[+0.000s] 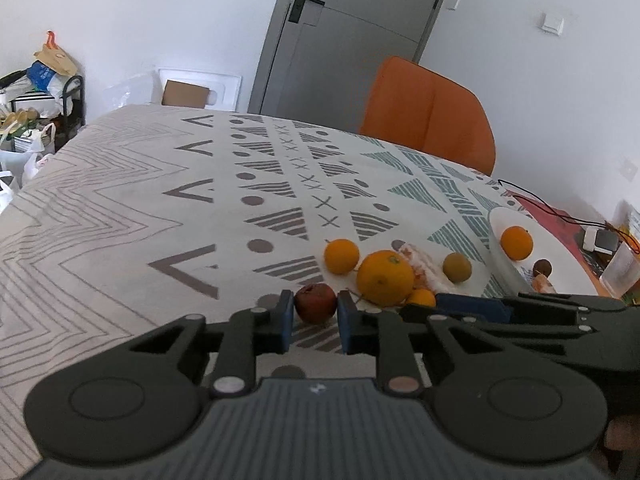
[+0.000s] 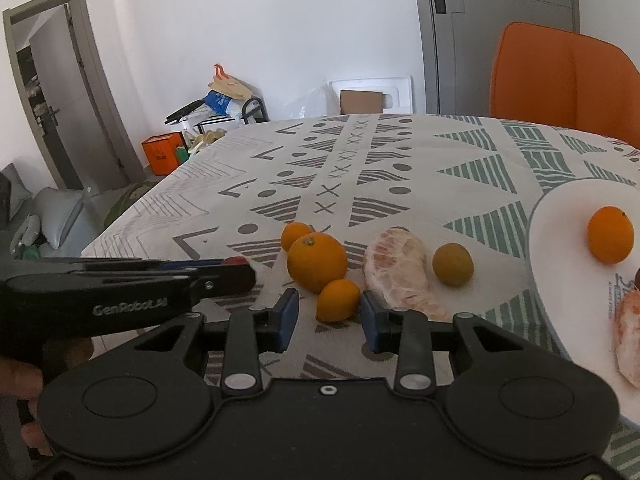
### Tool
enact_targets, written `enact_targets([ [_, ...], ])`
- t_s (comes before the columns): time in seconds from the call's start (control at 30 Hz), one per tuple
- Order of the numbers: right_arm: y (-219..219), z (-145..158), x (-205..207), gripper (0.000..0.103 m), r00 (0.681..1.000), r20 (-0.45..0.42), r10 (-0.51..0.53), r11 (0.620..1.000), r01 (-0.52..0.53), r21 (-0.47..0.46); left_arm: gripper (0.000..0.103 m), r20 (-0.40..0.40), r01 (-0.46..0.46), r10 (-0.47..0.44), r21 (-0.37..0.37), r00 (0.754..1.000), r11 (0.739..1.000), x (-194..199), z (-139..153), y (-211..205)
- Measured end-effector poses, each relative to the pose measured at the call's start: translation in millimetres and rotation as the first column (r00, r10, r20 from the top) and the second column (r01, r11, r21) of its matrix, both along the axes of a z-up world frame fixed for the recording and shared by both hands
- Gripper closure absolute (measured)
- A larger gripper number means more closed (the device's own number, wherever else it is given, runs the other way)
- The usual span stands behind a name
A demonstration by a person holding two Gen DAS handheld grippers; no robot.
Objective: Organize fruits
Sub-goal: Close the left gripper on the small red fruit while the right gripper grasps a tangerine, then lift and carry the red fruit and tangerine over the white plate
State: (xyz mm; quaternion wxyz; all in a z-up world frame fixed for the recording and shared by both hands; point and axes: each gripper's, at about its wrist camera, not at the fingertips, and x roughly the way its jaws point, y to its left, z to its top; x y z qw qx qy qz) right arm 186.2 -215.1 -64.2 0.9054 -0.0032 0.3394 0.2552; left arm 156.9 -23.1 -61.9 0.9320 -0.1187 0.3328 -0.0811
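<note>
The left gripper [image 1: 316,314] is clamped on a dark red fruit [image 1: 315,303] resting on the tablecloth [image 1: 120,216]. The right gripper [image 2: 330,318] brackets a small orange [image 2: 338,300] near the white plate [image 2: 560,248], pads apparently not touching.

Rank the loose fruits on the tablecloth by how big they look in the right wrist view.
Largest to smallest:
1. Peeled citrus piece
2. Large orange
3. Small orange and green-brown fruit: look alike, unranked
4. Far orange: partly hidden and farther, so unsure
</note>
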Motion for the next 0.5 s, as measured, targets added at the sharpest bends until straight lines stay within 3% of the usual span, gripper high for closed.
enact_targets([
  [0.1, 1.8, -3.2, 3.5, 0.068, 1.000, -0.013, -0.005, 1.000, 0.005, 0.000, 0.082, 0.012, -0.004, 0.004, -0.009, 1.000, 1.000, -3.3, 2.2, 3.7],
  [0.17, 3.4, -4.8, 4.7, 0.082, 1.000, -0.004, -0.029, 0.999, 0.029, -0.023, 0.082, 0.019, -0.009, 0.009, -0.019, 1.000, 1.000, -4.6, 3.1, 6.4],
  [0.5, -12.3, 10.8, -12.2, 0.083, 0.999, 0.025, -0.044, 0.999, 0.043, 0.024, 0.082, 0.064, -0.012, 0.012, -0.005, 0.998, 1.000, -13.7, 18.8, 0.4],
])
